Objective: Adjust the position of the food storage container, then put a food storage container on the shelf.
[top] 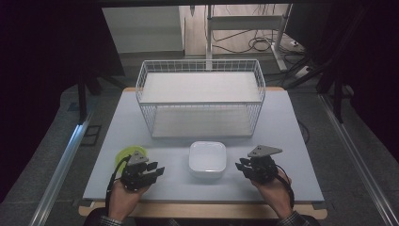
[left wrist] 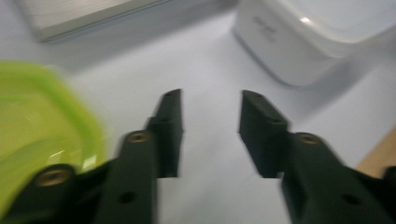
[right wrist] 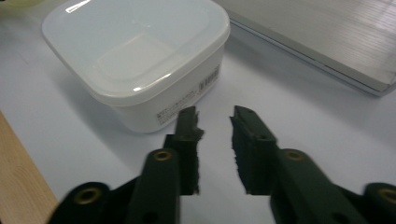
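A white square lidded container (top: 207,158) sits at the front middle of the pale table (top: 282,122). My left gripper (top: 156,169) hovers to its left, held in a hand, jaws open and holding nothing. A lime-green round dish (top: 126,153) lies just behind and under that gripper. In the left gripper view the left gripper (left wrist: 210,116) points at bare table, with the green dish (left wrist: 37,116) at left and the white container (left wrist: 317,37) at upper right. My right gripper (top: 240,165) is right of the container, open and not touching it. The right gripper view puts the right gripper (right wrist: 214,116) just short of the container (right wrist: 135,56).
A white wire basket (top: 201,96) with two shelf levels stands behind the container at mid-table; its base (right wrist: 327,37) lies close ahead of my right gripper. The wooden front edge (top: 202,209) runs below both hands. Dark curtains and cables surround the table.
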`<control>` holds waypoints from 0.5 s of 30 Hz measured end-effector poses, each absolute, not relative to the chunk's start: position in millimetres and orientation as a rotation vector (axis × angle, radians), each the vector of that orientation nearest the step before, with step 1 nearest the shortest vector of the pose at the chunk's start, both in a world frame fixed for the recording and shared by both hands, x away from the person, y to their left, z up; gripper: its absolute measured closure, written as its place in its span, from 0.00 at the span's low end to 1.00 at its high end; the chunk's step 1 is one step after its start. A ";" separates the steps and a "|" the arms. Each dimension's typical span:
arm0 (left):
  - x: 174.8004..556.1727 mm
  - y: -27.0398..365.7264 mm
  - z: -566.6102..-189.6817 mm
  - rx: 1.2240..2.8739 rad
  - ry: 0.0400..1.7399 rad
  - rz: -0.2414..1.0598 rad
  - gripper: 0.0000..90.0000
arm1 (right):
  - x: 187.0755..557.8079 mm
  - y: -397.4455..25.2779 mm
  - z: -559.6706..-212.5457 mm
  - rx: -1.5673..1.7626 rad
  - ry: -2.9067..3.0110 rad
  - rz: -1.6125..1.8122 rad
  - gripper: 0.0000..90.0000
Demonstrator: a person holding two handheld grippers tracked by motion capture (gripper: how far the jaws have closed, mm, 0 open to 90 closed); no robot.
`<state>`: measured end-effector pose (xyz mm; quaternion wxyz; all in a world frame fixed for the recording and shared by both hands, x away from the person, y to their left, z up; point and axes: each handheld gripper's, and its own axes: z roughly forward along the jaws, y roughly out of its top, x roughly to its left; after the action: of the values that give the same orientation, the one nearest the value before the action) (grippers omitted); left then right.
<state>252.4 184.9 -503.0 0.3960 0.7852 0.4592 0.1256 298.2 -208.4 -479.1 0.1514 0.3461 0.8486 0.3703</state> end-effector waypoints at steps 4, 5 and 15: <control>253.3 179.4 -504.1 1.984 1.127 0.314 0.44 | 299.1 -210.0 -480.0 1.004 2.438 1.052 0.58; 253.3 179.4 -504.1 1.984 1.127 0.314 0.42 | 299.1 -210.0 -480.0 1.004 2.438 1.052 0.58; 261.6 166.9 -507.3 1.969 1.061 0.231 0.17 | 303.4 -210.5 -481.4 0.986 2.450 1.093 0.32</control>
<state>261.6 166.9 -507.3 0.4317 0.7899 0.4256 0.0927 303.4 -210.5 -481.4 0.1413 0.3415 0.8486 0.3786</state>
